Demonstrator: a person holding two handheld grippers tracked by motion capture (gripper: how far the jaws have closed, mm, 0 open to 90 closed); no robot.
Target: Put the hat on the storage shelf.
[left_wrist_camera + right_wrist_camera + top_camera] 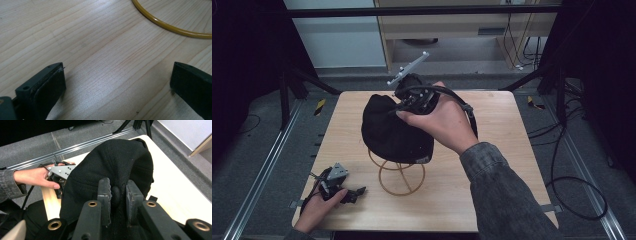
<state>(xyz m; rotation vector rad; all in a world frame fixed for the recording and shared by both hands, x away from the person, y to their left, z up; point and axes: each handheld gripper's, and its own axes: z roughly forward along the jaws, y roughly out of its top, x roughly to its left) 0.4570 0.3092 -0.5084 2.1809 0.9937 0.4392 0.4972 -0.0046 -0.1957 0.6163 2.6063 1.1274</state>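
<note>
I count one black cap, pinched by my right hand-held gripper. One yellow wire stand sits under the cap, between the two grippers. Two hand-held grippers in all; the left hand-held gripper lies on the one bench.

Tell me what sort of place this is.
Probably a lab or workshop set up for recording handling tasks. A small wooden table stands on grey carpet between metal floor rails, loose cables trail across the floor, and dark frame legs surround it.
</note>
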